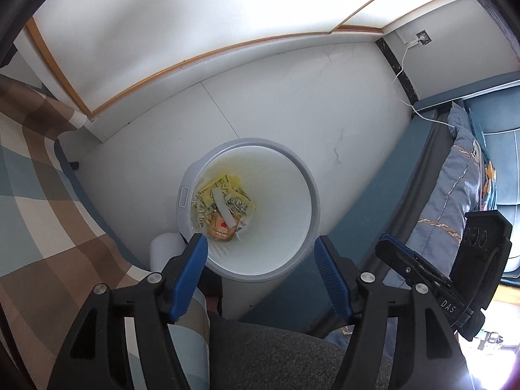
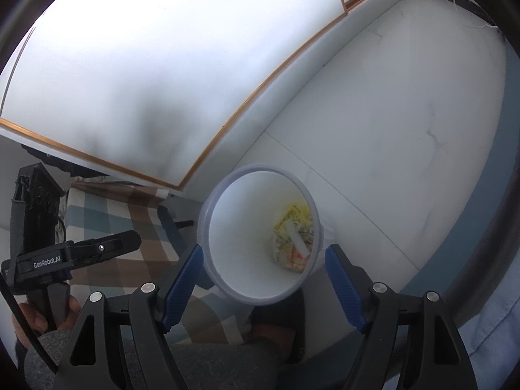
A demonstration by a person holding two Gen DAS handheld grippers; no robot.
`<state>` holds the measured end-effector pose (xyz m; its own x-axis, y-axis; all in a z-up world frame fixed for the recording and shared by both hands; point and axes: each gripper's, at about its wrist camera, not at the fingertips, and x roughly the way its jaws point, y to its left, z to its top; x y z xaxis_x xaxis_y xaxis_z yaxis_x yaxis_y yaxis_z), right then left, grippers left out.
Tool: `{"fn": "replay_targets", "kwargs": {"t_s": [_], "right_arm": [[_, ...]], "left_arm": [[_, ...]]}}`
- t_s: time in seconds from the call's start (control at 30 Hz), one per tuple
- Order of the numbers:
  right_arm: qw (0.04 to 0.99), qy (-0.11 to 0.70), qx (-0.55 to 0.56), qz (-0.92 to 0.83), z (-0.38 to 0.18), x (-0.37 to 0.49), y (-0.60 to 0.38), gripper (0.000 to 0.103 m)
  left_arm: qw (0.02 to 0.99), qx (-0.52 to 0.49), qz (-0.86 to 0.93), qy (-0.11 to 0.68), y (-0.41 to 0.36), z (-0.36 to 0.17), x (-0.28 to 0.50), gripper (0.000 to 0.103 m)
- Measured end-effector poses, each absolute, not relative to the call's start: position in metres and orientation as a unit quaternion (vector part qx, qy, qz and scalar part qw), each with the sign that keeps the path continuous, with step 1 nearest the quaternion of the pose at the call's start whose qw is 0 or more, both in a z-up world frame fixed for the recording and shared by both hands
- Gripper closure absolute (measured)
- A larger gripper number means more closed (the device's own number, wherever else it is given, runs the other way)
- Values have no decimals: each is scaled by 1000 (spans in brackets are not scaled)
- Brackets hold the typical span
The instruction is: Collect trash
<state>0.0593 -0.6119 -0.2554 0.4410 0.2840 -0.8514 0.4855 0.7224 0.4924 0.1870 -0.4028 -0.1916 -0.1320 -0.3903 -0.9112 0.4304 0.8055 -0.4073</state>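
Trash (image 1: pixel 224 208) is lying at the bottom of a pale round bin (image 1: pixel 302 175) that is standing on the white floor (image 1: pixel 292 97): yellow printed wrappers, a white strip across them and a small brown packet with a red mark at about 6 o'clock of the heap. In the right wrist view the same heap (image 2: pixel 294 240) is sitting toward 4 o'clock inside the bin (image 2: pixel 227 260).

The left gripper (image 1: pixel 261 248) is hanging over the bin's near rim with its blue pads wide apart, and nothing is sitting between them. The right gripper (image 2: pixel 263 256) is also standing wide open over the bin mouth and is holding nothing; its black body is showing at 4 o'clock in the left wrist view.

A checked brown and blue cloth (image 1: pixel 39 195) is lying at 9 o'clock of the bin. A patterned blue pillow (image 1: pixel 455 175) is lying at 3 o'clock. A white cable (image 1: pixel 403 74) is running down from a wall socket (image 1: pixel 422 37) at 1 o'clock. A hand (image 2: pixel 45 317) in a grey sleeve is gripping the left gripper's handle at 8 o'clock of the right wrist view.
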Motion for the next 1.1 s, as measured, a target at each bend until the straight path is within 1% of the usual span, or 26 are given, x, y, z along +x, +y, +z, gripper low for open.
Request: {"fn": "replay_targets", "kwargs": {"t_s": [0.07,0.4,0.5,0.63,0.87,1.1], "right_arm": [[768,522,365,-64,-251,59,-610,23],[781,507,361,-58,-226,54,-605,19],[783,502,362,-57,-218,51,-603,14],[788,496,360,-60,-206,46,-600,11],[808,475,341,-65,-179,41,-590,7],[837,444,315,-53,-138,47,-569,6]], "left_arm": [[671,22,-307,675,-399,-187,185,38],[708,55,-299,637,-392,-161,176,38],[718,57,-296,627,-386,-152,175,37],[738,70,-286,607,-378,-138,169,37],[771,55,-269,575,-351,-109,161,37],[816,22,-234,528,-307,-75,156,37]]}}
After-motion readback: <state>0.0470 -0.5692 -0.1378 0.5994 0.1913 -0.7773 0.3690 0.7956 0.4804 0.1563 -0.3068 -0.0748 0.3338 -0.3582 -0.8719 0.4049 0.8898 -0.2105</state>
